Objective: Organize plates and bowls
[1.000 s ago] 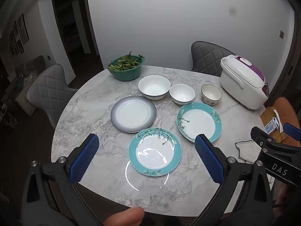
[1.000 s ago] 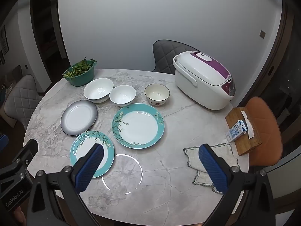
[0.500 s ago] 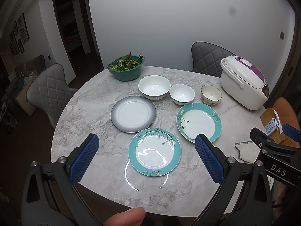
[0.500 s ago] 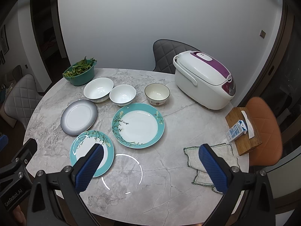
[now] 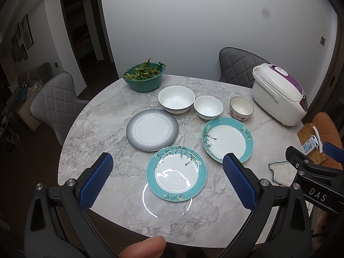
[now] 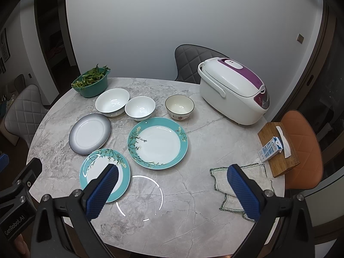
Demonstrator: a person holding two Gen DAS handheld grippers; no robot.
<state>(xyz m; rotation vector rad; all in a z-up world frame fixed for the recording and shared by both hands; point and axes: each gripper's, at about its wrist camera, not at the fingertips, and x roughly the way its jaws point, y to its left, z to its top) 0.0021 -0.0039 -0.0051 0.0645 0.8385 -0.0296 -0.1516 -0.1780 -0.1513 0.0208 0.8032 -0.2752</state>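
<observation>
Left wrist view: my left gripper (image 5: 166,179), fingers wide apart and empty, frames the small teal plate (image 5: 176,173) at lower centre of the worktop (image 5: 103,118); its glazed rim near the edge could slip from my pads.

Right wrist view: my right gripper (image 6: 172,190), likewise apart and empty, faces the large teal plate (image 6: 157,142) at centre, and a careless reach could knock the white bowl (image 6: 140,108) just above it.

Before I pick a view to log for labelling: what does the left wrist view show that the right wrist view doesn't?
Only the left wrist view shows a thumb tip at the bottom edge and framed pictures on the far wall. Only the right wrist view shows the whole cloth and the wooden box. Both show three plates, three bowls, the greens bowl and the rice cooker.
</observation>
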